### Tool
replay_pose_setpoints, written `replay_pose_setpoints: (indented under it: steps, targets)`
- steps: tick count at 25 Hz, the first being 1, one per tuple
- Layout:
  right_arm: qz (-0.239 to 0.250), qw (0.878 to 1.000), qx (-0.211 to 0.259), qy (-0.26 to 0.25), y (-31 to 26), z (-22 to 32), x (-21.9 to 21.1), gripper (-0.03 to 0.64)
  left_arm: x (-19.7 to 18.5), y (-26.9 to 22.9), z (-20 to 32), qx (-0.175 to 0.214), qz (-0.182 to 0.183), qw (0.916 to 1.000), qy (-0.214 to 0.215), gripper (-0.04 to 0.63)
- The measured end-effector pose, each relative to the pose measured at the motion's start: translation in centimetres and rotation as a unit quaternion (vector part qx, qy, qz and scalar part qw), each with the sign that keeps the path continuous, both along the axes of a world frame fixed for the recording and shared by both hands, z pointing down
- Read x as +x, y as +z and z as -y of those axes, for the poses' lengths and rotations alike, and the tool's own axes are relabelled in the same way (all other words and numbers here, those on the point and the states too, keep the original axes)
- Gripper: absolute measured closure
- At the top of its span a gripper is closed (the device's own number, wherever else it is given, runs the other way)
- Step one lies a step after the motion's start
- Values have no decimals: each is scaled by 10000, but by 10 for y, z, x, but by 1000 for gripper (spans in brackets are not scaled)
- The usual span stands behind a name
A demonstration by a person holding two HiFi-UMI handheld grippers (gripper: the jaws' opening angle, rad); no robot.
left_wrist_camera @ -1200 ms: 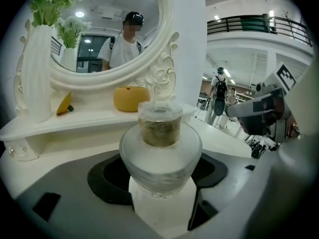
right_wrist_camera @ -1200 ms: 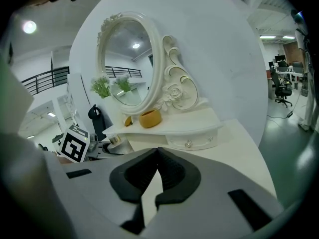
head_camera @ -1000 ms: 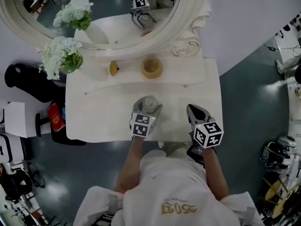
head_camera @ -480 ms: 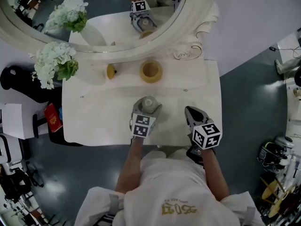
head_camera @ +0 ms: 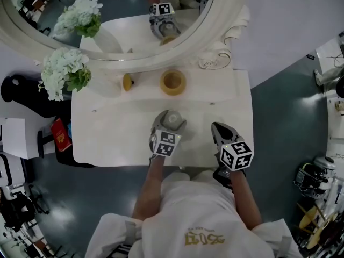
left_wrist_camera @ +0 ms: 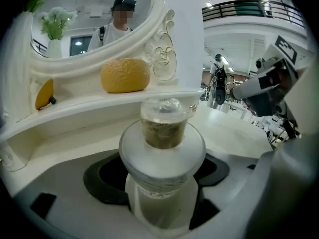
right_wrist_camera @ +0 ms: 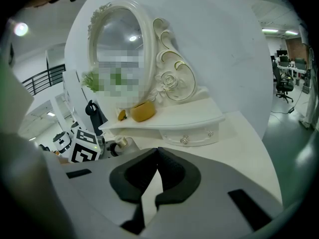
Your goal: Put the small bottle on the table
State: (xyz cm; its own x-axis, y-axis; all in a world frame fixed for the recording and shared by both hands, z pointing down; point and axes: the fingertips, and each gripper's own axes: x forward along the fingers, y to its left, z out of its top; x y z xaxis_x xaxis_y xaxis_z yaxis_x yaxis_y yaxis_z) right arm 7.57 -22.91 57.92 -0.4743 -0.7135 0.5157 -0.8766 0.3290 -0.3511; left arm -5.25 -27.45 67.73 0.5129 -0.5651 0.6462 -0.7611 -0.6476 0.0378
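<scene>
The small frosted bottle (head_camera: 171,118) with a clear cap stands upright at the middle of the white dressing table (head_camera: 118,136). My left gripper (head_camera: 171,120) reaches in from the front edge with the bottle (left_wrist_camera: 162,156) between its jaws. The jaws are opening, and the dark pads sit at the bottle's sides without a clear squeeze. My right gripper (head_camera: 217,127) hovers over the table to the right of the bottle. It is shut, its pads (right_wrist_camera: 164,171) meet at the tip, and nothing is in it.
A yellow round cup (head_camera: 173,81) and a small yellow fruit (head_camera: 128,81) sit on the raised back shelf below the oval mirror (head_camera: 212,20). A vase of white flowers (head_camera: 64,71) stands at the back left. A red item (head_camera: 63,134) lies off the table's left edge.
My left gripper has twisted slightly around the bottle, its marker cube now tilted. The bottle stays where it was. The right gripper has barely moved.
</scene>
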Motion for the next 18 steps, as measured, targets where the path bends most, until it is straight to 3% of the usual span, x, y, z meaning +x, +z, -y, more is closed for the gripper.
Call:
replay_pose_setpoints:
  steps: [3,10,18]
  targets:
    - [-20,10000,95,4,-5,-2,-1,604,0,1,-1,-74,-44,10000,-23,184]
    - [-66,9994,324,79,-16,-8,3,603,-9,-13,-7,-150,-255,9994,-166,178]
    - [170,9970,755,31,-39,-13,-6,604,-18,-56,-18,369,-330,9985,-216,216]
